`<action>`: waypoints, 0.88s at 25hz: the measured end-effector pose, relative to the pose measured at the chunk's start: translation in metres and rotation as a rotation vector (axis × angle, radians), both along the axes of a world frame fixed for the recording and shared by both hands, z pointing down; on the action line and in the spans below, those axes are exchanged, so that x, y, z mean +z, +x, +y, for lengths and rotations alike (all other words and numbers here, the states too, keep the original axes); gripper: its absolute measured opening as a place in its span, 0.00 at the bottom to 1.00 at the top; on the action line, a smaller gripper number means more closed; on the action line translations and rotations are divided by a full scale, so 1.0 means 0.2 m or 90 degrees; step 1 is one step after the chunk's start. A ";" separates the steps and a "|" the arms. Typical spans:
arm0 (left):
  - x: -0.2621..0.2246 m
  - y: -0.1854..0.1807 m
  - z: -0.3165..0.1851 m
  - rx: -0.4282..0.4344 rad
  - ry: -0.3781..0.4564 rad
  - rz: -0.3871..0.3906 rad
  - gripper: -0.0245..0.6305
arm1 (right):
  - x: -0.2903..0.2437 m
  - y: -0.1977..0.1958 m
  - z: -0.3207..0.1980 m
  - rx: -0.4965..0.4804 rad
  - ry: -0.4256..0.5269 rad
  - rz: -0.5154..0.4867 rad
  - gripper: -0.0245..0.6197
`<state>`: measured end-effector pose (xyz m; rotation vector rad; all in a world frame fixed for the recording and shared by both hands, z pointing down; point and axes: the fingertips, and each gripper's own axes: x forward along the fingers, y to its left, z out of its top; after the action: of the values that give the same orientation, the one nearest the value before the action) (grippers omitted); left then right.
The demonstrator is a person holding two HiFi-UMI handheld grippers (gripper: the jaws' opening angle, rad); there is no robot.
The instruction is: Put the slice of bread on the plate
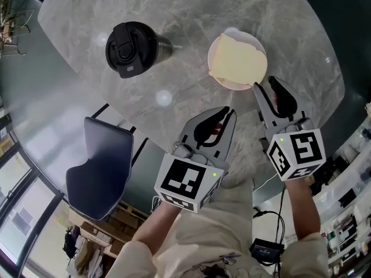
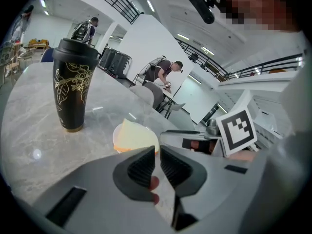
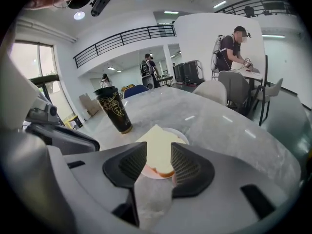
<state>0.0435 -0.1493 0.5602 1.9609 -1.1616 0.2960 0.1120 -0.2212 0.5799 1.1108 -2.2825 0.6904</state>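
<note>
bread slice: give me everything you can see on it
The bread slice is pale yellow-white and roughly square. The right gripper view shows a thin orange-brown line, seemingly crust, along its near edge. It lies flat on the small white plate, covering most of it and overhanging the rim. Only the plate touches it. The right gripper stands just short of it, jaws apart and empty.

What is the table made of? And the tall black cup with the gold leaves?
The table looks like polished grey marble or stone-look laminate: veins and lamp glints. The tumbler seems matte black plastic or coated metal, gold leaf print; can't tell which.
</note>
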 end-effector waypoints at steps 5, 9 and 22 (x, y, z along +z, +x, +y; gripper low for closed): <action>-0.07 0.00 0.06 0.025 -0.013 -0.019 0.10 | -0.10 -0.05 0.14 -0.016 -0.015 -0.023 0.28; -0.17 0.01 0.09 0.040 0.002 -0.020 0.10 | -0.19 -0.03 0.24 -0.005 -0.023 -0.030 0.28; -0.47 -0.13 0.31 0.049 0.028 -0.031 0.10 | -0.55 -0.06 0.56 0.061 -0.013 -0.030 0.07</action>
<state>0.0178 -0.0878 0.4652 2.0505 -1.1330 0.3624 0.0993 -0.1092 0.4690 1.2132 -2.2674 0.7834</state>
